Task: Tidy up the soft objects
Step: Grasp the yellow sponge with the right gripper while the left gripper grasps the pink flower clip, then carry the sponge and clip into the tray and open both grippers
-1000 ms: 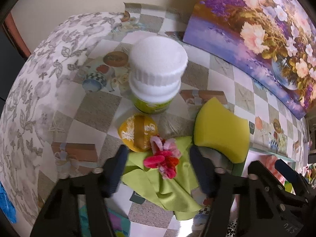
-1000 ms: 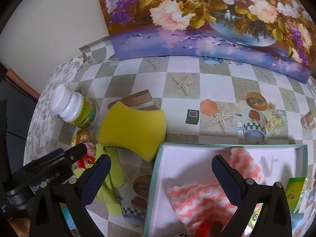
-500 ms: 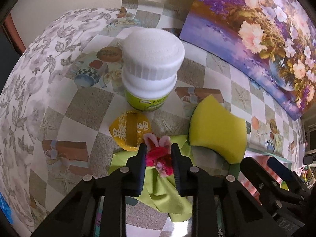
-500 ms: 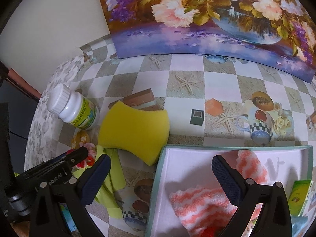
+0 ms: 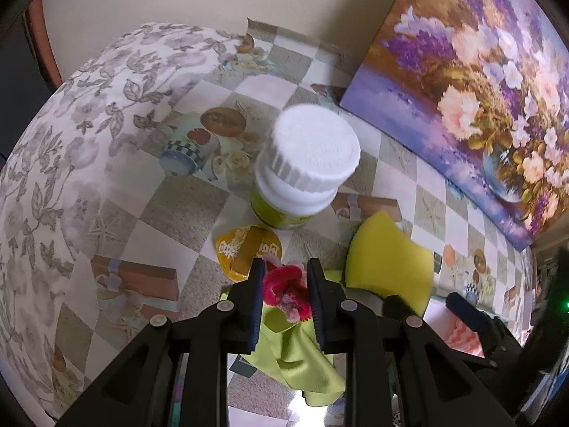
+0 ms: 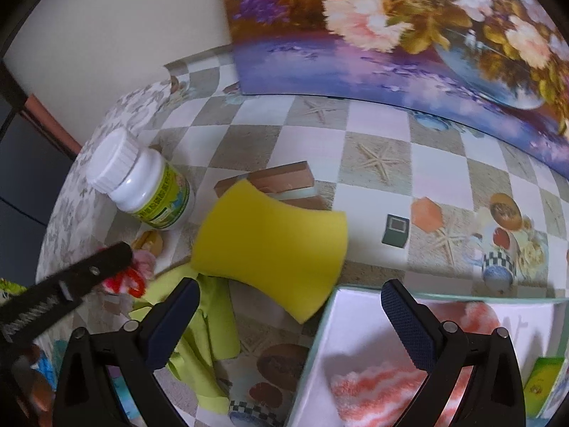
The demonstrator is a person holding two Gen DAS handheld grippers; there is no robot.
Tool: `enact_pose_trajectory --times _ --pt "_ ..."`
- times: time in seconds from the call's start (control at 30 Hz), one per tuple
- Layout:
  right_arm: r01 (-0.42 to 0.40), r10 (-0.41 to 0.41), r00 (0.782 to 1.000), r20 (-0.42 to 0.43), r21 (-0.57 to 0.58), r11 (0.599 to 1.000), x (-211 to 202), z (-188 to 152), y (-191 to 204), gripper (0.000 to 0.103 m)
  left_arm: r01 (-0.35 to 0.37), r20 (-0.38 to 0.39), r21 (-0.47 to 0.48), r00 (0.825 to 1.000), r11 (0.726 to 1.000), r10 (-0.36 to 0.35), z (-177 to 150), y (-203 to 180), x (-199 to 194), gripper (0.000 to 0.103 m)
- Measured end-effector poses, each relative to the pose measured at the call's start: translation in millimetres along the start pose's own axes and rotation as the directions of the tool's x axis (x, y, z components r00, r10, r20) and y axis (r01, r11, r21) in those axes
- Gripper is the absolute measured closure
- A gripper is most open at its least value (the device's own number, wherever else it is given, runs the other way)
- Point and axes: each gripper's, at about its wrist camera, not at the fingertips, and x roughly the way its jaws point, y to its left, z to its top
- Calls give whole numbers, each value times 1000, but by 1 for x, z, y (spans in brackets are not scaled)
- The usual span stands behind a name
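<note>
The left gripper (image 5: 284, 290) is pinching the pink fluffy toy (image 5: 284, 293) beside the bottle (image 5: 302, 174); the green cloth (image 5: 298, 352) beneath may be snagging. The right gripper (image 6: 290, 316) is gaping empty near the bottle.

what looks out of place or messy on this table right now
The green cloth lies crumpled rather than folded, one edge tucked under the yellow sponge, which sits askew beside the box. The white bottle is a hard item among soft ones.
</note>
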Motion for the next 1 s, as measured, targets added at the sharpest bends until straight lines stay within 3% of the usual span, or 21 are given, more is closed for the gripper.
enact_pose_trajectory --times 0.13,0.4,0.47,0.6,0.7,1.0 --pt "73 -72 997 3 -57 996 6 2 3 0 5 13 -14 1000 1000 -5 1 4 -5 78" --pt "66 -65 998 14 -90 994 19 7 7 2 9 9 -9 1000 1000 -9 1 2 -2 78" --pt "48 -46 999 24 -95 994 19 6 9 6 10 5 -7 1000 1000 -10 1 2 -1 78" --pt "19 -16 999 29 -88 996 18 4 9 24 13 -9 -13 1000 1000 -13 1 5 4 78" --pt "28 -25 999 38 -86 996 17 4 9 44 17 -12 -22 1000 1000 -17 1 7 5 78" --pt "18 -14 998 55 -69 997 16 2 2 51 25 -20 -19 999 999 -26 1 5 6 78"
